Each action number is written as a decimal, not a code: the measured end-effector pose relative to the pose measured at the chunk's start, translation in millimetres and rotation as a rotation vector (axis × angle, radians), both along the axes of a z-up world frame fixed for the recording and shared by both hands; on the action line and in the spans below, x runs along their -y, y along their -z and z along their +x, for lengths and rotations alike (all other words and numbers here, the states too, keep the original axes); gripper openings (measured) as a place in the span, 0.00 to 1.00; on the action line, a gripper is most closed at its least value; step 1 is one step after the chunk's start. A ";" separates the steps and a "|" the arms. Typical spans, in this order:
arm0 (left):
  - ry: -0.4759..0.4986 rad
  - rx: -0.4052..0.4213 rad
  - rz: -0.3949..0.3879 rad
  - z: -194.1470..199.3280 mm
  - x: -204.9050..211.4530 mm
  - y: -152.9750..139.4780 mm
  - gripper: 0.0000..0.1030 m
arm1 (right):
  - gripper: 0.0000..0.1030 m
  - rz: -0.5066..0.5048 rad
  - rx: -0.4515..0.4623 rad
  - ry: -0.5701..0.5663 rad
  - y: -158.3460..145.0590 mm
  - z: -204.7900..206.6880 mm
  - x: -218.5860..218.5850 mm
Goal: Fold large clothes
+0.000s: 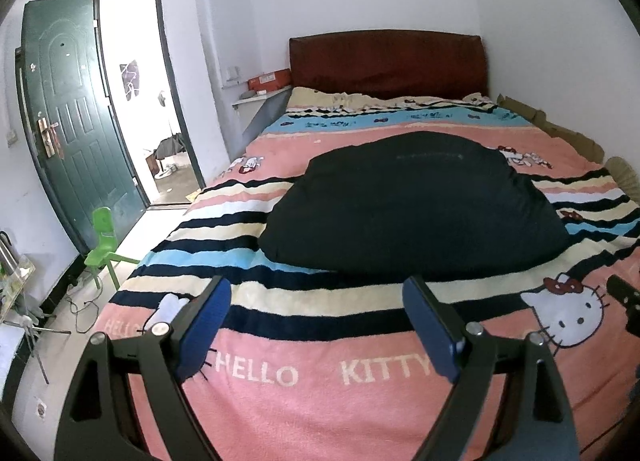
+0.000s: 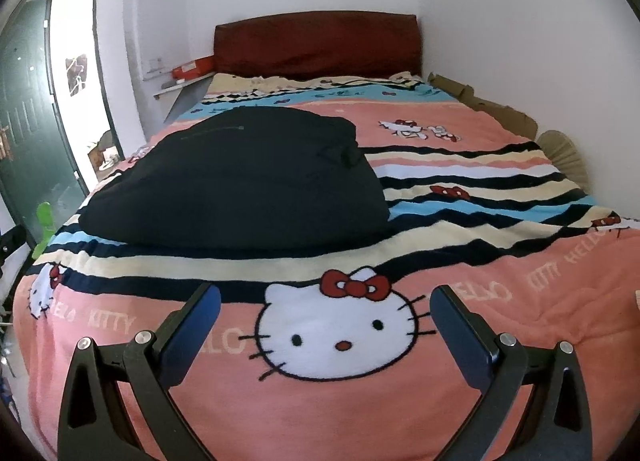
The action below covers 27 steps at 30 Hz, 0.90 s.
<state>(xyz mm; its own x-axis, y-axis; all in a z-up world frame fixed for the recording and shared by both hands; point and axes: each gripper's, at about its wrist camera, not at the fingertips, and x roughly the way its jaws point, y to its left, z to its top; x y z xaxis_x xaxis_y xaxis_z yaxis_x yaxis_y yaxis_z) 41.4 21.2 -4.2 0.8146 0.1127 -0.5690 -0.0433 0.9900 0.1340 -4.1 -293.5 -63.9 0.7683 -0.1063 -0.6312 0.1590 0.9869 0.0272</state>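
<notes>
A dark navy garment (image 1: pixel 412 201) lies folded in a thick, rounded bundle in the middle of the bed; in the right wrist view the garment (image 2: pixel 240 181) sits left of centre. My left gripper (image 1: pixel 316 301) hovers open over the pink blanket (image 1: pixel 280 401), just short of the bundle's near edge, with nothing between its blue pads (image 1: pixel 210 313). My right gripper (image 2: pixel 326 309) is also open and holds nothing, above the cat-face print (image 2: pixel 340 333), well short of the garment. The right gripper's black tip (image 1: pixel 626 301) shows at the left view's right edge.
The bed has a dark red headboard (image 1: pixel 388 61) against a white wall. A green door (image 1: pixel 76 121) stands open at left, with a small green chair (image 1: pixel 104 245) and cables on the floor. Cardboard (image 2: pixel 492 109) lines the bed's right side. A shelf with an orange box (image 1: pixel 268 81) is beside the headboard.
</notes>
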 end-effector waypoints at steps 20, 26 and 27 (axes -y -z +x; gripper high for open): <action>0.006 -0.054 0.021 14.4 0.6 23.3 0.85 | 0.99 -0.057 -0.020 0.006 6.5 5.7 -3.8; 0.017 -0.056 0.034 12.8 -1.3 24.1 0.85 | 0.99 -0.092 -0.006 -0.006 -0.8 3.2 -9.6; 0.018 -0.057 0.035 13.0 -0.6 23.7 0.85 | 0.99 -0.097 -0.004 -0.007 -2.1 2.9 -9.6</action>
<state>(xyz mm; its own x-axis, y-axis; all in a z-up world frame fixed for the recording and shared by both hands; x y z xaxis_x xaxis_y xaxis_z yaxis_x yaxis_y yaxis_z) 54.4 21.8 -27.9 0.7831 0.1188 -0.6104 -0.0164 0.9852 0.1707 -1.3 -283.9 -61.8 0.7668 -0.1622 -0.6211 0.1523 0.9859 -0.0694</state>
